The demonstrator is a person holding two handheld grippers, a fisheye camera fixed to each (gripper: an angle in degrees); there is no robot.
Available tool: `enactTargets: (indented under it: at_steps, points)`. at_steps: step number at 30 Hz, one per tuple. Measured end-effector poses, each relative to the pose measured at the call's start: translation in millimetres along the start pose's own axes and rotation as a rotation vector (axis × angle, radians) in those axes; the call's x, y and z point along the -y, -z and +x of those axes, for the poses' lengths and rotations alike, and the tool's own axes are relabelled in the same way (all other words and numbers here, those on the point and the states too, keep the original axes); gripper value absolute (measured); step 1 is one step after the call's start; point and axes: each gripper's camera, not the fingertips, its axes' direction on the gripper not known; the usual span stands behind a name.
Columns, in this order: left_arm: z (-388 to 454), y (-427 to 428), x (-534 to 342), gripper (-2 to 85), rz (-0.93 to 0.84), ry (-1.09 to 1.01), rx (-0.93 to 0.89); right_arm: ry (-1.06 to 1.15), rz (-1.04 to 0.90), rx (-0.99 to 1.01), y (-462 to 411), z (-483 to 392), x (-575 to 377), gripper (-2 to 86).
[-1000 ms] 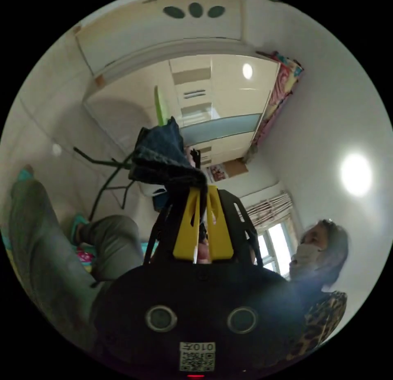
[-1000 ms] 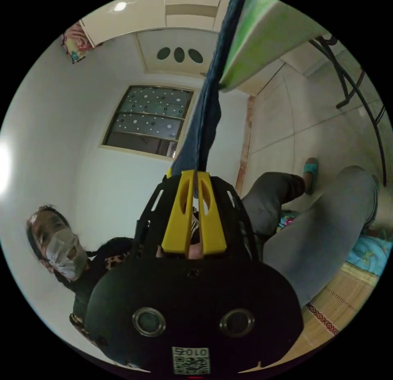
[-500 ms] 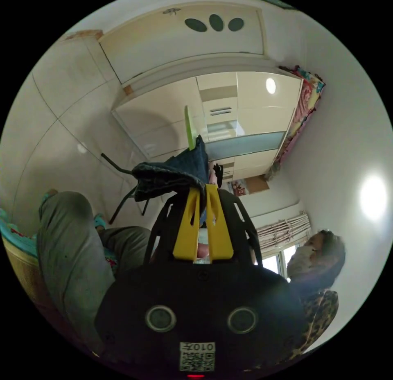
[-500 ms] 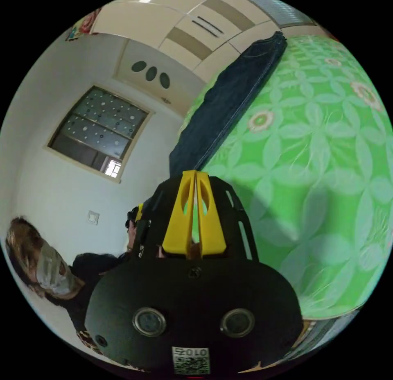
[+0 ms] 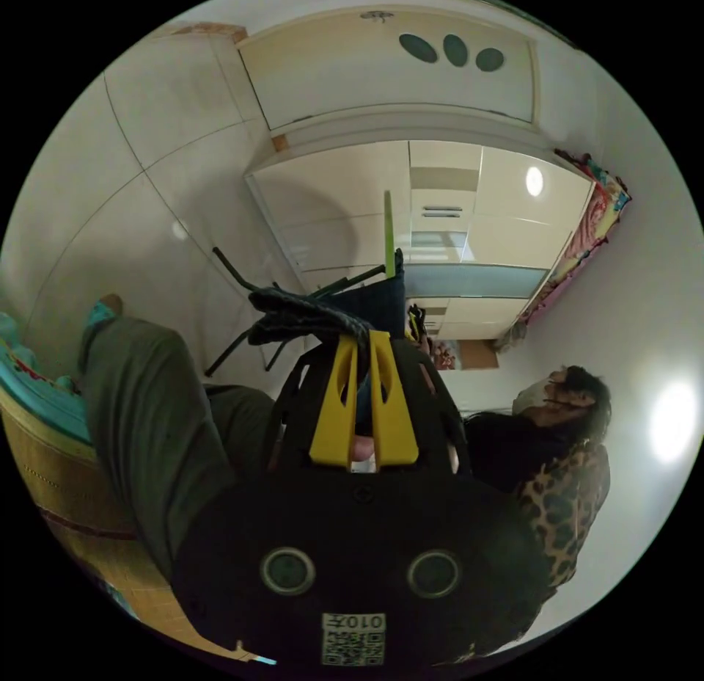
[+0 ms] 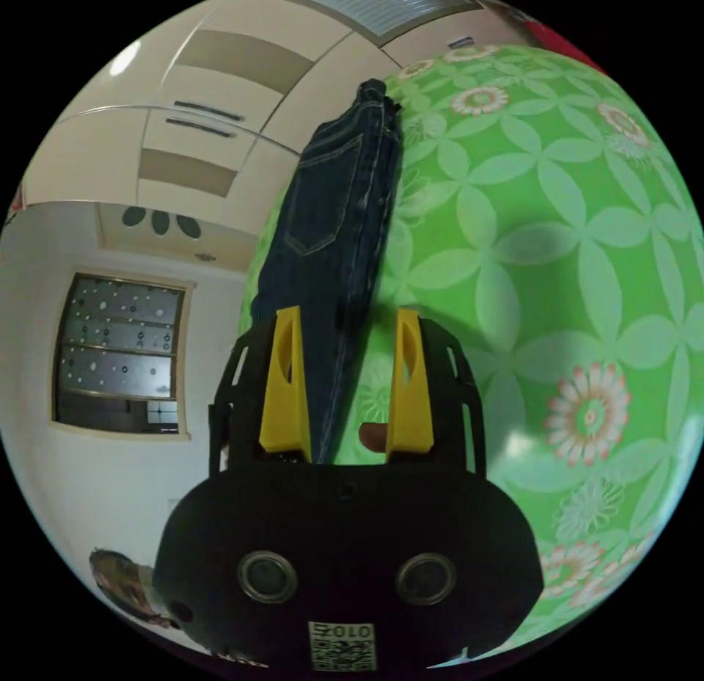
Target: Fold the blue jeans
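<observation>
- Blue jeans (image 6: pixel 334 219) lie stretched on a green floral tablecloth (image 6: pixel 557 270), long axis running straight away from the right gripper (image 6: pixel 345 376) — its jaws spread wide, holding nothing.
- Left gripper (image 5: pixel 359 384) — jaws pinched together on bunched denim at the cloth's edge.

The jeans (image 6: pixel 334 219) were coarse, stitched denim; the desk (image 6: pixel 528 285) wore smooth, glossy green floral cloth.
</observation>
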Motion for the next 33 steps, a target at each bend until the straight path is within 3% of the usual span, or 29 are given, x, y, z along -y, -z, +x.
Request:
enactTargets:
  at_steps: [5,9,13,17,22,27,33]
  points:
    - [23,11,-1,1.3,0.04,-0.097,0.037,0.025,0.004,0.113,-20,-2,32,10.6]
    - [34,17,-2,1.3,0.088,-0.147,0.05,0.042,-0.049,0.075,-33,-4,45,4.4]
    - [55,25,8,1.1,0.175,-0.117,0.066,0.035,0.019,0.228,7,23,24,2.8]
    - [114,11,63,0.9,0.115,-0.215,0.102,0.021,0.084,0.184,69,55,-17,2.4]
    - [198,-52,146,0.9,-0.093,-0.395,0.141,-0.191,0.372,0.197,182,151,-153,3.0]
    - [251,-133,211,1.1,-0.267,-0.494,0.208,-0.446,0.623,0.231,220,221,-304,4.4]
    - [238,-170,264,0.8,-0.302,-0.357,0.377,-0.414,0.676,0.481,208,250,-412,5.0]
